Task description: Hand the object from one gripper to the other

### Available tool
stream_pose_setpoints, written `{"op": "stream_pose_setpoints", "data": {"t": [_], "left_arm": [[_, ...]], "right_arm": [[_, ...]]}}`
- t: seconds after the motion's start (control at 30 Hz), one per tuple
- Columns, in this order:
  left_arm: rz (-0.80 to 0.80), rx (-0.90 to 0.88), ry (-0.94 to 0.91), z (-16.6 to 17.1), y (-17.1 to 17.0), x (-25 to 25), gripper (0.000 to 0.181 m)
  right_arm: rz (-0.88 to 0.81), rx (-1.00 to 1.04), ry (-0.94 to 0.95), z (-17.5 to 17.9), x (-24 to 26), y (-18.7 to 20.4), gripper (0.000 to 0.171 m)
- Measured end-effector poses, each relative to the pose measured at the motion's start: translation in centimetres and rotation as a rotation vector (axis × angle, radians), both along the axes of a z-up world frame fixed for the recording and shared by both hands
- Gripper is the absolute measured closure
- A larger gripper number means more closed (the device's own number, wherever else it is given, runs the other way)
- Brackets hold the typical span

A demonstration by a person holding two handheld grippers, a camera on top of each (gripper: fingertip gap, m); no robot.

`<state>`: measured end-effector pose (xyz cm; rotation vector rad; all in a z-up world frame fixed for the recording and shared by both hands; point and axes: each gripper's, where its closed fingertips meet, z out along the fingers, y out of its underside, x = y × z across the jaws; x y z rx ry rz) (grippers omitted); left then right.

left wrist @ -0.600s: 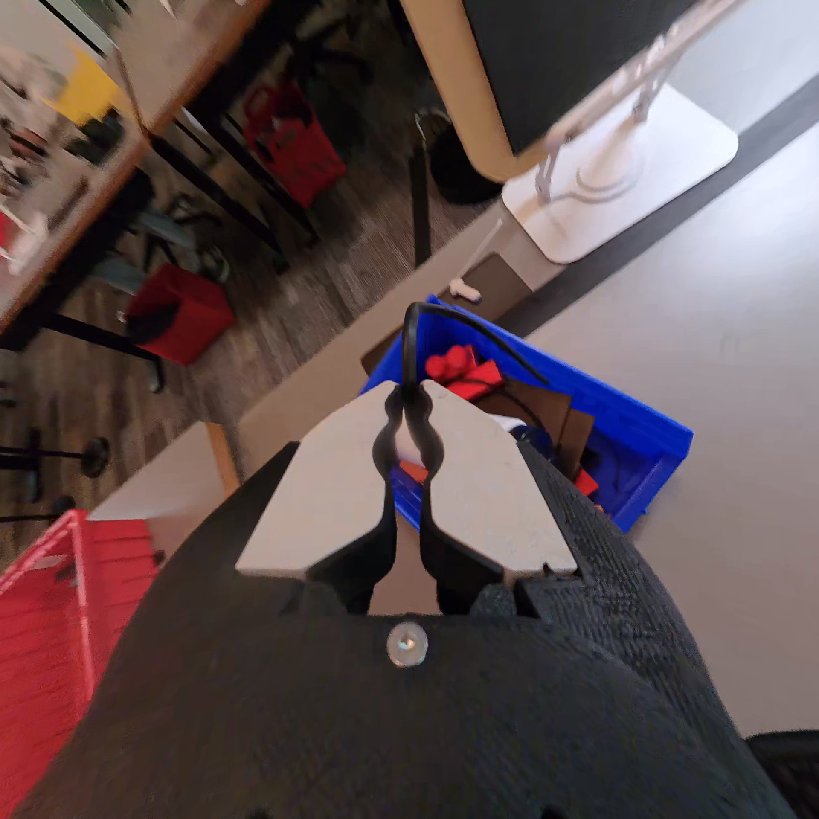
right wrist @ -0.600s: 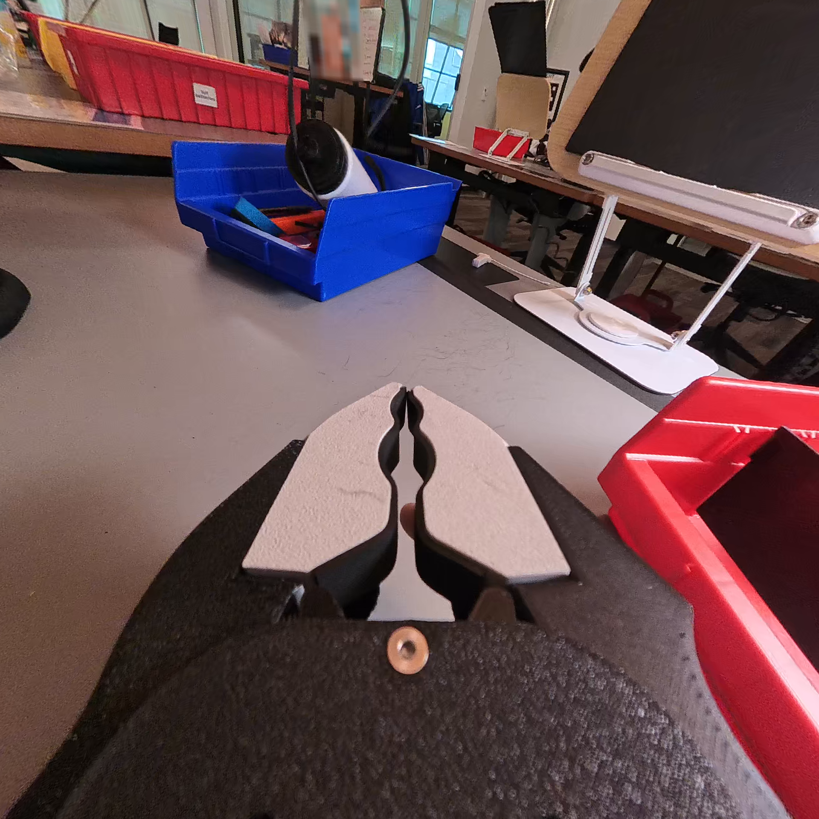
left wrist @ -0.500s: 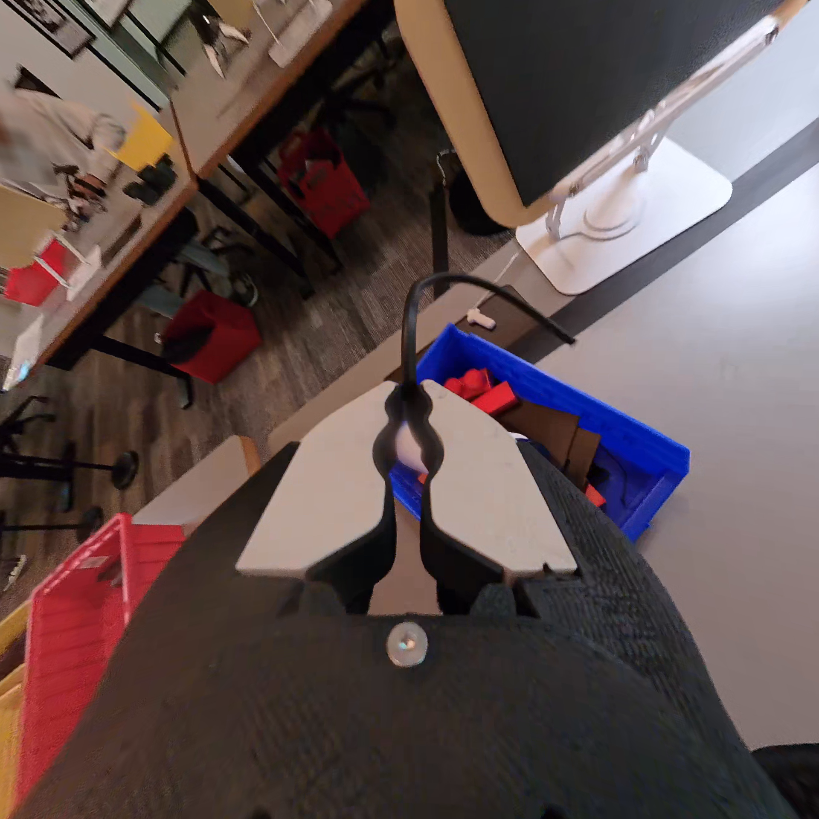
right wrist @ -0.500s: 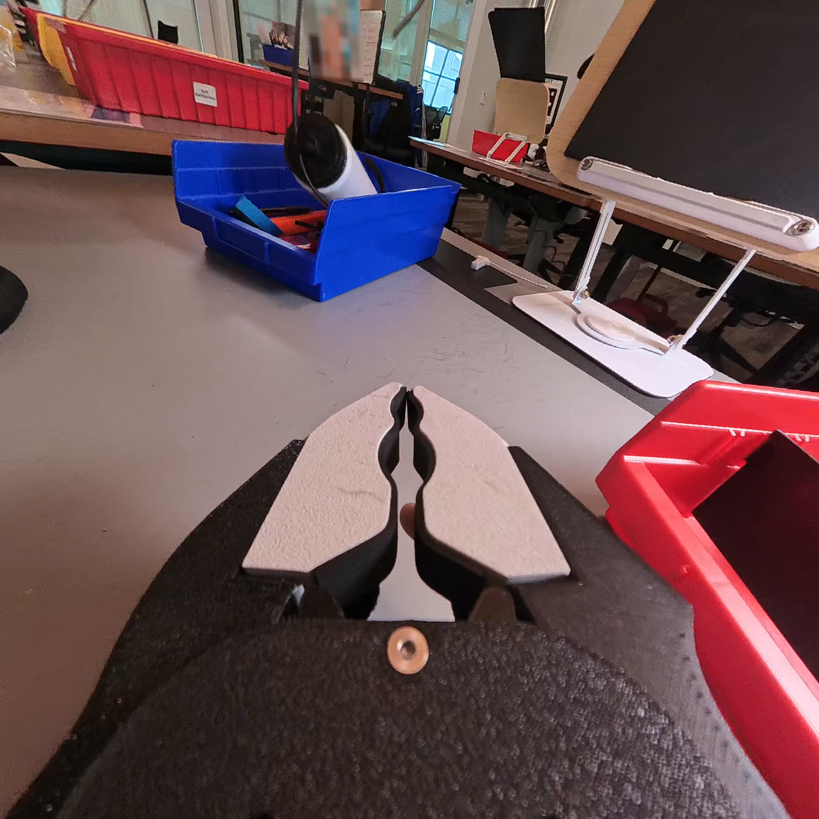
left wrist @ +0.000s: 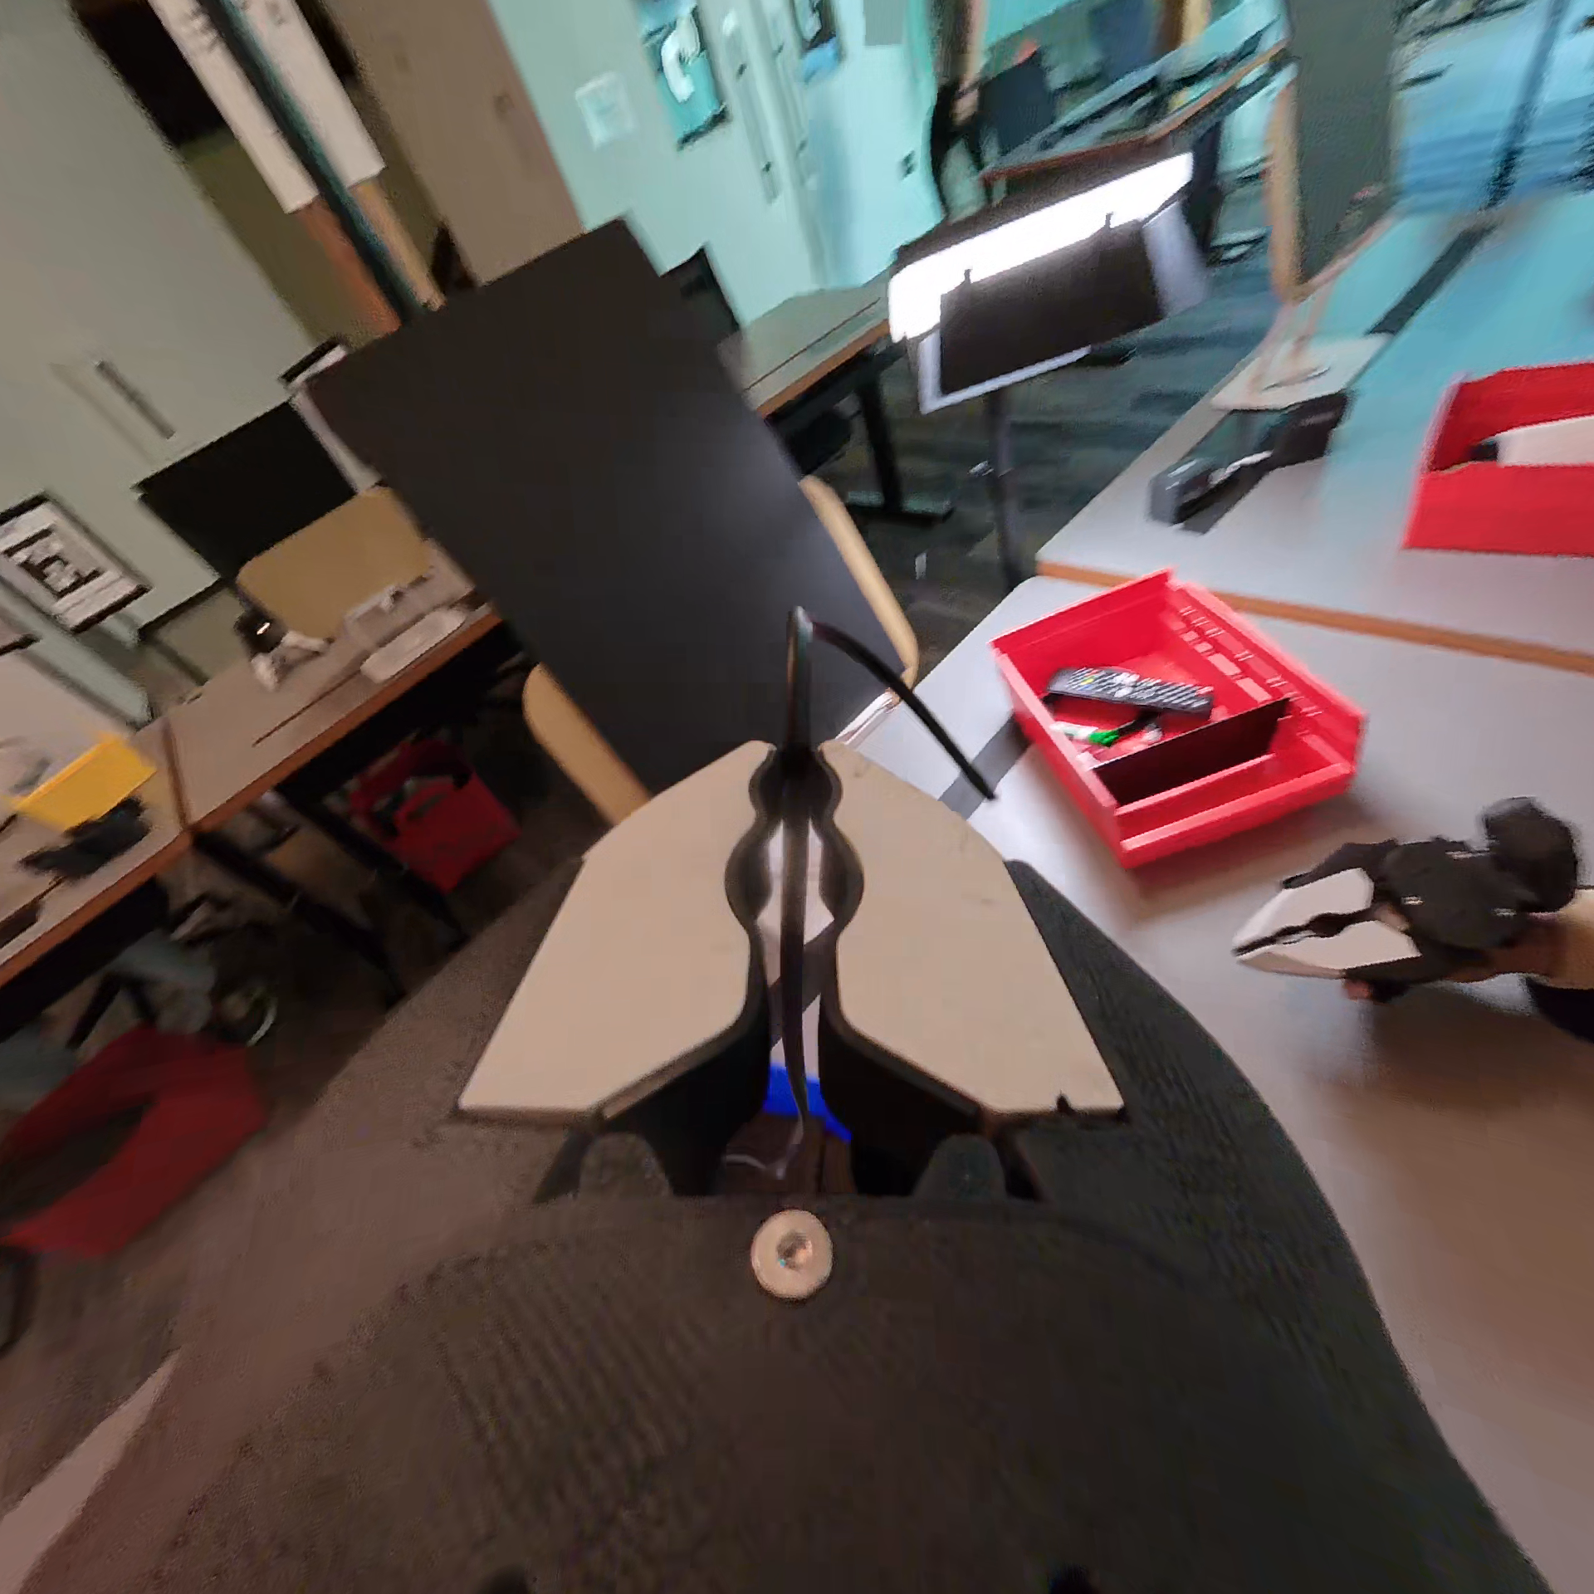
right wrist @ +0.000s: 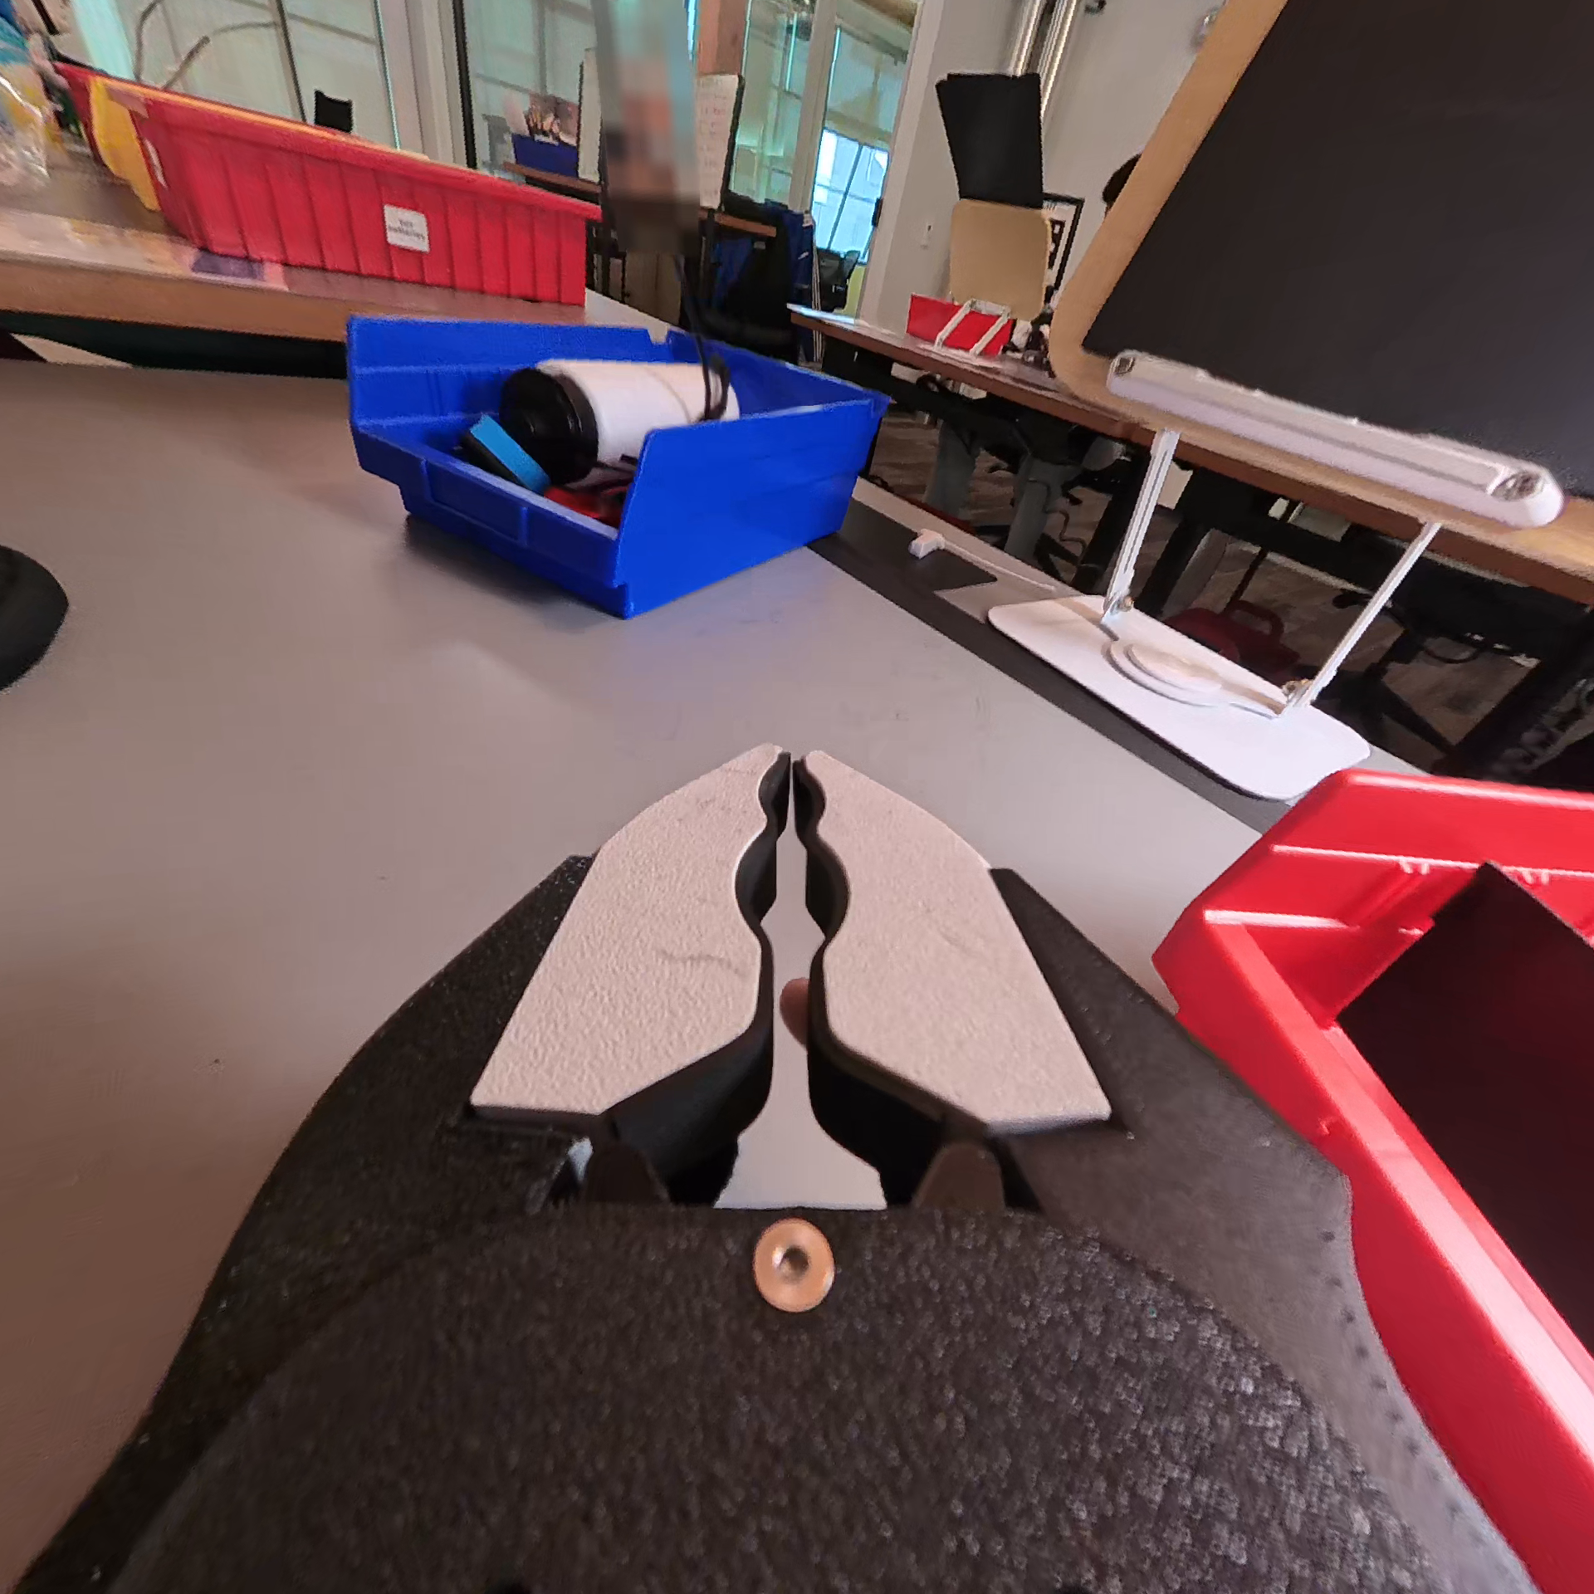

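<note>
My left gripper point(left wrist: 798, 752) is shut on a thin black cord point(left wrist: 800, 681) that runs between its fingers and loops out past the tips. The cord belongs to a white cylinder with a black cap point(right wrist: 621, 414), which lies tilted in the blue bin point(right wrist: 733, 500); the cord point(right wrist: 709, 367) rises from it. A bit of the blue bin point(left wrist: 789, 1100) shows below the left fingers. My right gripper point(right wrist: 791, 759) is shut and empty, low over the grey table point(right wrist: 345, 776). It also shows in the left wrist view point(left wrist: 1251, 944), far right.
A red bin point(left wrist: 1294, 776) with a remote control point(left wrist: 1130, 690) and a black divider sits on the table, close to the right of my right gripper point(right wrist: 1251, 914). A white stand holding a black board point(right wrist: 1208, 699) stands at the table's far right. Other desks and red bins lie beyond. One gripper's finger ends stand about 45 cm off the other's.
The left gripper has swung up from looking down at the blue bin to looking across the table at the red bin. The cylinder has sunk and tipped flatter in the blue bin. The right gripper stays still.
</note>
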<state>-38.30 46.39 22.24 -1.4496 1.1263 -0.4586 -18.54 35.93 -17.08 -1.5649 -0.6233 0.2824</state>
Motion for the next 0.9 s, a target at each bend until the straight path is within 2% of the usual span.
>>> {"op": "stream_pose_setpoints", "data": {"t": [0.17, 0.33, 0.4, 0.43, 0.47, 0.5, 0.6, 0.67, 0.73, 0.8, 0.9], "left_arm": [[-0.247, 0.017, -0.09, 0.9, -7.2, 4.6, 0.175], [-0.5, -0.005, -0.19, 1.0, -14.3, 9.3, 0.175], [-0.562, -0.001, -0.227, 0.7, -16.2, 10.3, 0.175], [-0.575, 0.008, -0.245, 0.6, -16.6, 10.4, 0.175], [-0.575, 0.016, -0.264, 0.5, -16.6, 10.1, 0.175], [-0.564, 0.017, -0.287, 0.4, -16.2, 9.4, 0.175], [-0.481, -0.019, -0.375, -0.9, -12.9, 5.5, 0.175], [-0.41, -0.109, -0.419, -4.0, -9.8, 2.6, 0.175], [-0.369, -0.248, -0.43, -9.5, -7.5, 0.9, 0.175], [-0.377, -0.408, -0.436, -16.5, -6.9, 0.8, 0.176], [-0.402, -0.669, -0.442, -27.1, -8.1, 3.1, 0.176]], "right_arm": [[0.042, 0.091, 0.041, 3.9, -1.4, -0.5, 0.159], [0.134, 0.199, 0.01, 9.7, -7.2, -0.6, 0.115], [0.244, 0.17, -0.009, 10.4, -11.3, -1.2, 0.108], [0.306, 0.129, -0.033, 10.0, -13.2, -1.6, 0.118], [0.366, 0.091, -0.107, 8.9, -14.6, -2.3, 0.157], [0.375, 0.084, -0.181, 8.3, -14.8, -2.5, 0.171], [0.3, 0.071, -0.369, 7.9, -10.5, -2.6, 0.171], [0.292, -0.042, -0.472, 7.2, -6.1, -3.7, 0.171], [0.255, -0.169, -0.58, 6.3, -1.2, -5.2, 0.171], [0.197, -0.244, -0.698, 5.9, 3.4, -6.7, 0.171], [0.165, -0.464, -0.778, 4.3, 8.6, -9.7, 0.163]]}}
